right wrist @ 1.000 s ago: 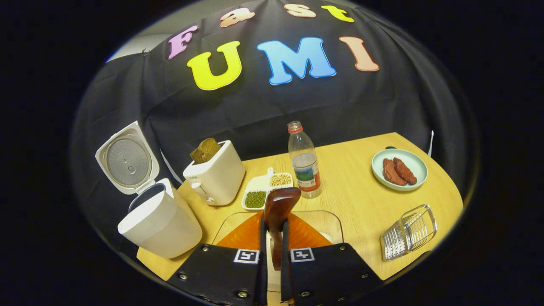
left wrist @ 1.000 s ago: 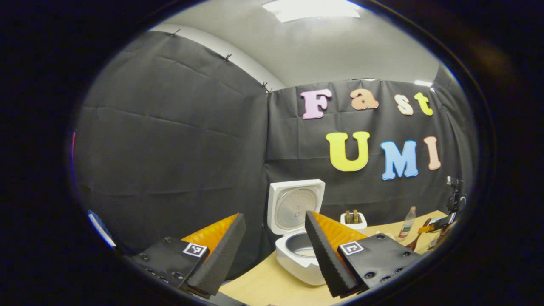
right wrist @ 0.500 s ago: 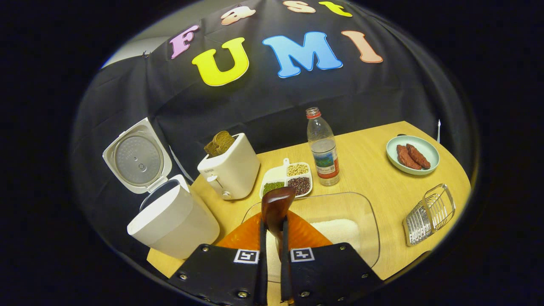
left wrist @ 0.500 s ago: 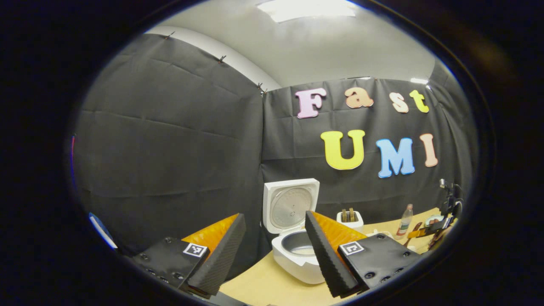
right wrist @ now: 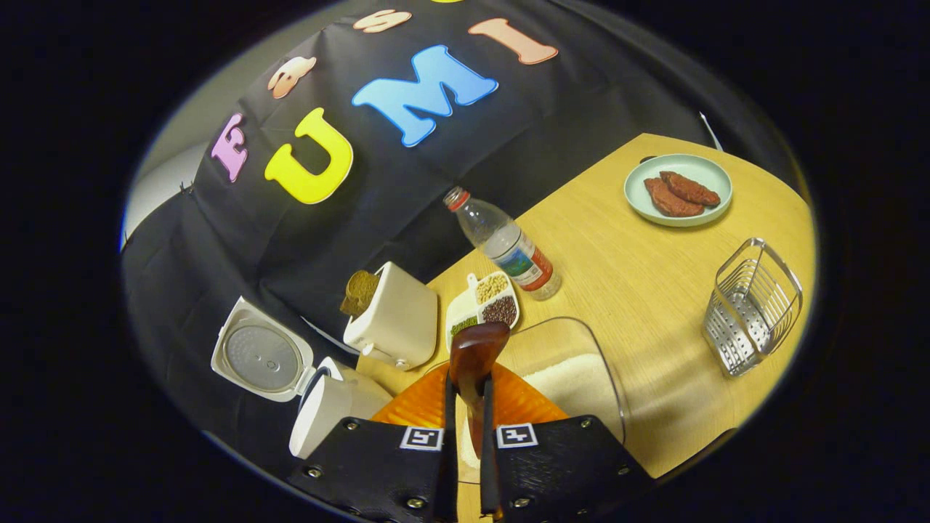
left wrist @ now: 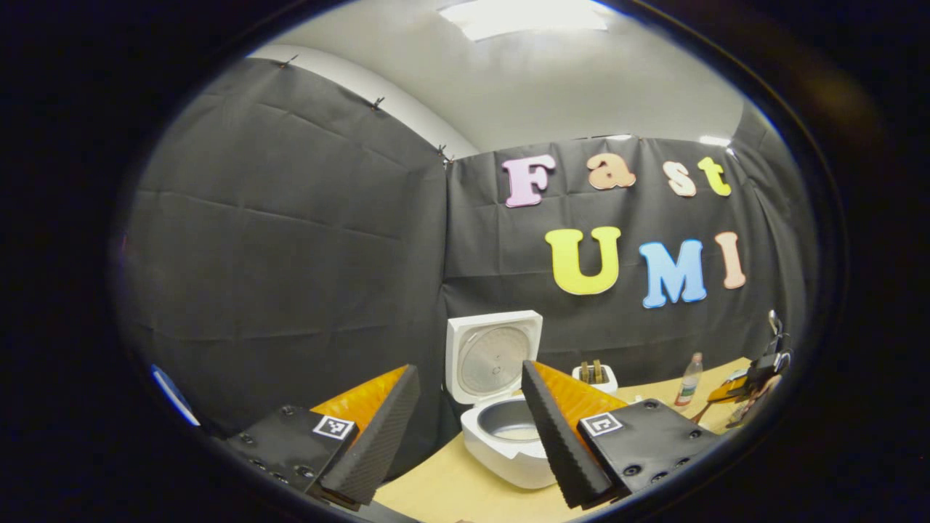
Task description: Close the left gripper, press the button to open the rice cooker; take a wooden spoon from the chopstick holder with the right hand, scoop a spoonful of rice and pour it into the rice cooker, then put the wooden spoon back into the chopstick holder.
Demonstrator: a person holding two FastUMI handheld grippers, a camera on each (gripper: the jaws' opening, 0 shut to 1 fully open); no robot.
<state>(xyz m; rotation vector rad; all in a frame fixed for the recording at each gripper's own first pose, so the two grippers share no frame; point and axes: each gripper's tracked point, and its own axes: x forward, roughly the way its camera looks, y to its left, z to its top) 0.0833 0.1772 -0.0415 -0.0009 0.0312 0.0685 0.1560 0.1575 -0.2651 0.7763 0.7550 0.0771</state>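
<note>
The white rice cooker [left wrist: 501, 443] stands with its lid [left wrist: 494, 354] up and its grey inner pot showing. My left gripper [left wrist: 470, 367] hangs open well in front of it with nothing between its fingers. My right gripper [right wrist: 466, 388] is shut on the handle of a dark wooden spoon [right wrist: 474, 350]. The spoon's bowl points forward over the near left part of a clear glass dish [right wrist: 581, 341] that holds white rice [right wrist: 563, 381]. The cooker [right wrist: 327, 414] lies to the left of that dish. The wire chopstick holder [right wrist: 752, 305] stands at the right on the wooden table [right wrist: 639, 283].
Behind the dish are a white toaster [right wrist: 392, 316] with bread, a small divided tray of beans [right wrist: 488, 303] and a plastic bottle [right wrist: 508, 247]. A green plate with sausages [right wrist: 679, 190] sits at the far right. Black cloth walls close the table's back and left.
My right gripper has rolled with the spoon, so the table now slants and the cooker sits lower left; more rice shows beside the spoon. The left gripper has hardly moved and stays open.
</note>
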